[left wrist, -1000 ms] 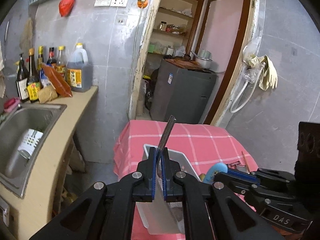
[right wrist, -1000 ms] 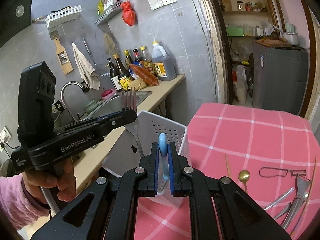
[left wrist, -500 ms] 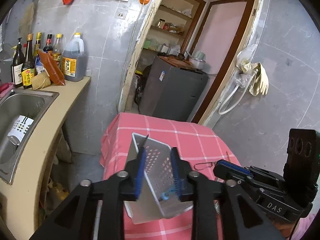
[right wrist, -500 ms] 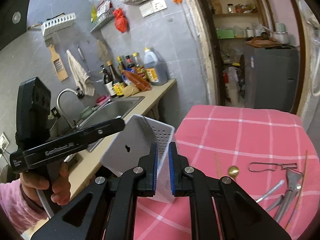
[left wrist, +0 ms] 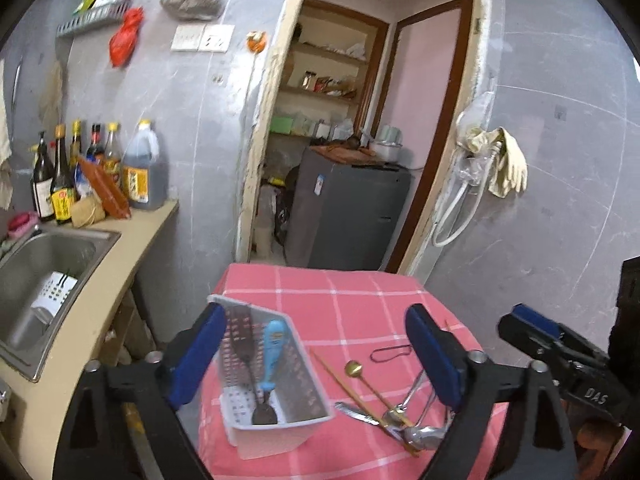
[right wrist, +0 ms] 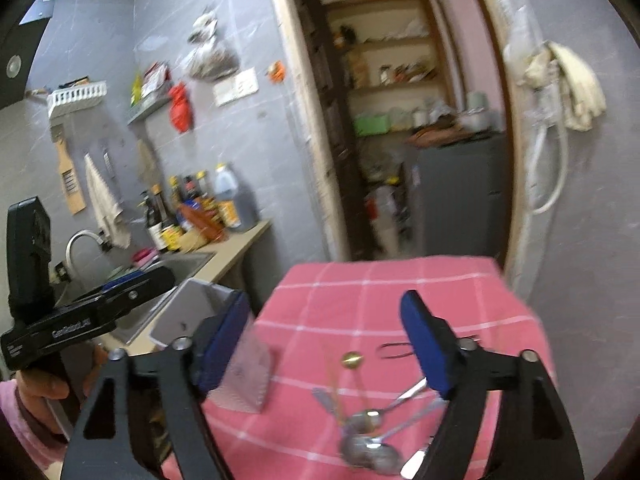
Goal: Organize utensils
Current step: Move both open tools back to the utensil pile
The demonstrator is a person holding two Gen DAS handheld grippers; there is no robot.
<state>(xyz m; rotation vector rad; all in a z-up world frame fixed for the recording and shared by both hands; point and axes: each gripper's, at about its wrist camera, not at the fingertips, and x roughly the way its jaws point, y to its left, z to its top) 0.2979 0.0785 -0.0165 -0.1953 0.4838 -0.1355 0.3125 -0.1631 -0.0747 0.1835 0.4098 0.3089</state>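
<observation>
While both sets of tongs stand wide open and empty, the left tongs [left wrist: 312,354] hang above the near end of a worktop covered in a pink checked cloth [left wrist: 360,300]. Just below them a white perforated utensil caddy [left wrist: 280,380] stands at the cloth's left side, holding a blue-handled tool [left wrist: 272,348] and a dark-handled utensil [left wrist: 246,340] that lean inside it. To the right of the caddy, loose on the cloth, lie a pair of wooden chopsticks [left wrist: 352,384], a small gold spoon [left wrist: 354,368], a cluster of steel spoons [left wrist: 416,432] and, slightly farther off, a thin wire clip [left wrist: 390,354]. The right tongs [right wrist: 324,344] hover over this same loose pile; their view is blurred, yet the gold spoon [right wrist: 351,360] and steel spoons [right wrist: 368,444] show between the blue pads. Left of the worktop a beige counter holds a steel sink [left wrist: 44,264] and, behind it, a row of sauce bottles [left wrist: 96,168]. Beyond the worktop's far edge, a doorway opens onto a grey cabinet [left wrist: 344,216] and shelves [left wrist: 320,92]. Rubber gloves [left wrist: 504,160] hang on the wall at right.
</observation>
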